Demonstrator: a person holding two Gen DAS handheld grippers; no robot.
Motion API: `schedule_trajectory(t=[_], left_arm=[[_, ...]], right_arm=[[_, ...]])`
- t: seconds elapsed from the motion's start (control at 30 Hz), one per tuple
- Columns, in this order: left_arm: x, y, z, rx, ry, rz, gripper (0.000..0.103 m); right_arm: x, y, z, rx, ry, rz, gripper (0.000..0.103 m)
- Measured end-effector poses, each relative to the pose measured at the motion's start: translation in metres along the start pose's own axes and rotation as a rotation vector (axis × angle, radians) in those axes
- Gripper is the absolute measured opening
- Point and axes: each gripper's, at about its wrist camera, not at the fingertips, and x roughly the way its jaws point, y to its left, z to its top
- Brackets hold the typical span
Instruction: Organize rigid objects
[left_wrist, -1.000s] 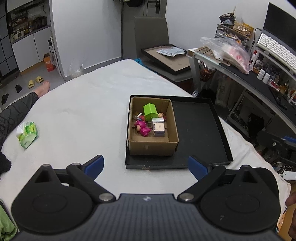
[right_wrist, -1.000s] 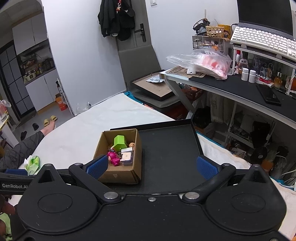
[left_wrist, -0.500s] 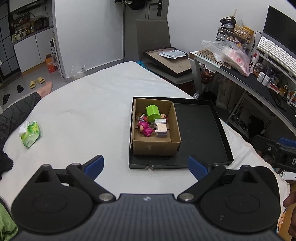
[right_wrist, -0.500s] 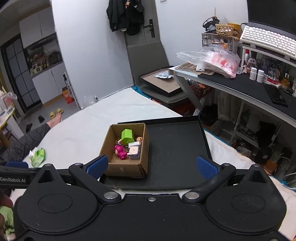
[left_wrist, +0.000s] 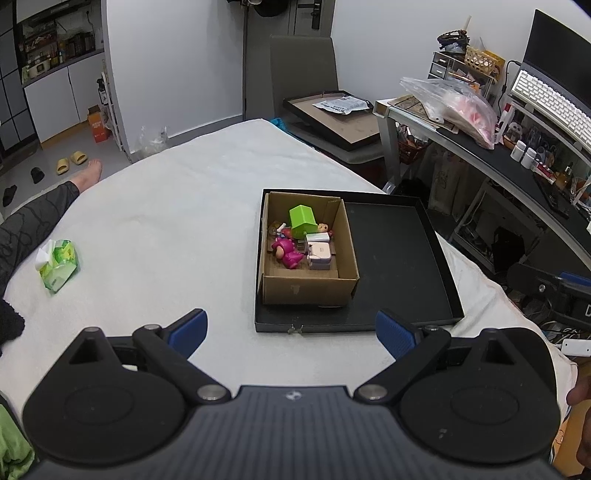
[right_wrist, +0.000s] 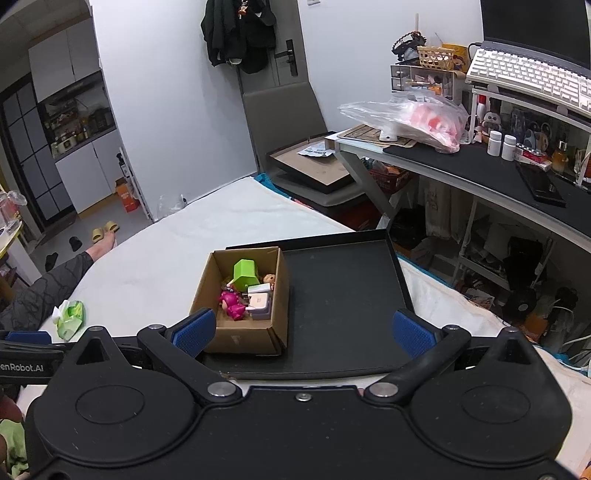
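A brown cardboard box (left_wrist: 309, 291) (right_wrist: 243, 338) stands in the left half of a shallow black tray (left_wrist: 399, 254) (right_wrist: 340, 295) on a white-covered table. Inside the box lie a green block (left_wrist: 301, 219) (right_wrist: 245, 273), a pink figure (left_wrist: 286, 251) (right_wrist: 232, 302), a white square gadget (left_wrist: 319, 253) (right_wrist: 260, 301) and a small doll head (right_wrist: 269, 278). My left gripper (left_wrist: 291, 330) hovers open, near and above the tray's front edge, holding nothing. My right gripper (right_wrist: 303, 332) is open too, above the tray's near edge, its left finger over the box's front corner.
A green tissue pack (left_wrist: 59, 264) (right_wrist: 70, 314) lies on the table's left side. A person's leg and bare foot (left_wrist: 88, 173) extend at the left. A cluttered desk (right_wrist: 480, 166) with a keyboard and plastic bag stands to the right; a grey chair (right_wrist: 288, 122) is beyond the table.
Both grippers have risen and drawn back a little, so the box and tray sit further from them. Both stay open; the toys have not moved.
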Motion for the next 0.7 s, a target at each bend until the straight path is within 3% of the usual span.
schedule_trajectory(t=[0.7], left_arm=[[0.0011, -0.0033, 0.0006, 0.001, 0.006, 0.004, 0.097]], right_arm=[[-0.0014, 0.0020, -0.0004, -0.001, 0.000, 0.015, 0.103]])
